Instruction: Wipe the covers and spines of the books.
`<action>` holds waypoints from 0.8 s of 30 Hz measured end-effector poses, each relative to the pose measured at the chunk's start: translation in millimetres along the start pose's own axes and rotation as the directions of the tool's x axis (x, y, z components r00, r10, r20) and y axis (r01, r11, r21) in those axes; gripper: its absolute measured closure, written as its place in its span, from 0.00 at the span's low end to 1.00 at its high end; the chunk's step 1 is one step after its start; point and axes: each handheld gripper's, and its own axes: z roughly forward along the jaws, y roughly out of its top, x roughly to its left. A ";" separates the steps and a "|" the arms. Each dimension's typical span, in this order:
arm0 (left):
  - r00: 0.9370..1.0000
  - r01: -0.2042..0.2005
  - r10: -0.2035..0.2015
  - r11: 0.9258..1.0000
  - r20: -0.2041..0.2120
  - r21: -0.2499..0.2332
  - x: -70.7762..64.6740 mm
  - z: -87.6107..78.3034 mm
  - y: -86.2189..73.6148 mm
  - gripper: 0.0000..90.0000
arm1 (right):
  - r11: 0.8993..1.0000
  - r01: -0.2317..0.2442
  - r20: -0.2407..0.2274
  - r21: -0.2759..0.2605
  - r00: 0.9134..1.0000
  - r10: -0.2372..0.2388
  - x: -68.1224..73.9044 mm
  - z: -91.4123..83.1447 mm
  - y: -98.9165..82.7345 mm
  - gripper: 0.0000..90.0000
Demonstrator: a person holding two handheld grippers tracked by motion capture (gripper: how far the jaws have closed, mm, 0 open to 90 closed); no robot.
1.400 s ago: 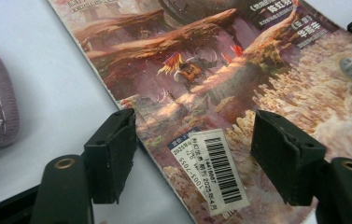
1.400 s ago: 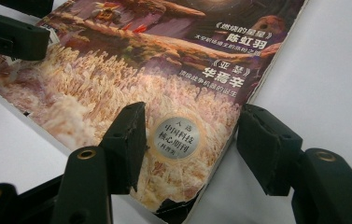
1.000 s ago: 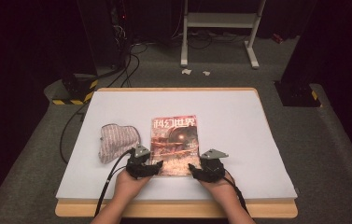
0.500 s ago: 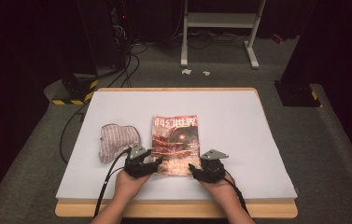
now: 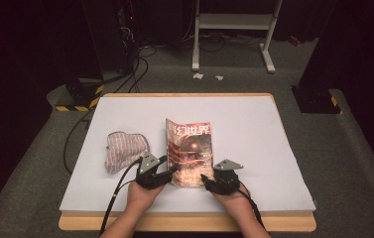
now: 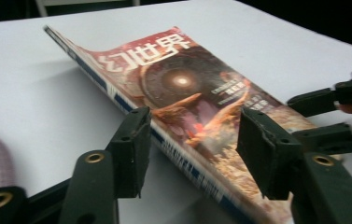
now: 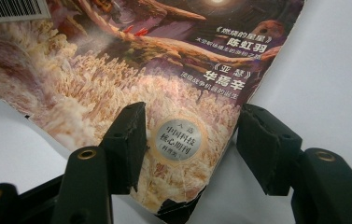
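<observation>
**On the white tabletop: magazine lifted at its spine edge, a gripper at each near corner**

At the near-middle of the tabletop (image 5: 274, 148) lies the magazine (image 5: 189, 151), red-brown cover up, its left spine edge raised off the surface so it tilts toward the right. The left gripper (image 5: 167, 171) sits at the magazine's near-left edge — in the left gripper view the spine runs between the two black jaws, which have just been closing and stand half open; a gap is visible on both sides and the pads do not press the magazine (image 6: 183, 102). The right gripper (image 5: 209, 181) is at the near-right corner, jaws about half open, one over the cover beside a round silver sticker (image 7: 179, 140), the other off the magazine's edge over the tabletop — no clamp visible, contact unclear. A crumpled striped cloth (image 5: 124, 148) lies just left of the left gripper, apart from the magazine. Both forearms enter from the bottom of the high view, cables trailing back.
</observation>
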 end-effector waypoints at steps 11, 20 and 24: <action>0.999 0.035 -0.035 0.999 0.007 0.018 3.4 -0.9 1.2 0.52 | 1.000 -0.002 -0.002 -0.003 1.000 0.002 -0.7 -0.1 -0.8 0.47; 0.998 0.061 -0.061 0.998 0.029 0.021 4.9 -2.2 -0.2 0.53 | 1.000 -0.007 -0.003 -0.004 1.000 0.007 -0.9 -0.2 -1.1 0.47; 0.997 0.072 -0.073 0.997 0.032 0.022 5.1 -2.4 -0.3 0.53 | 1.000 -0.007 -0.003 -0.005 1.000 0.007 -0.8 -0.2 -1.2 0.47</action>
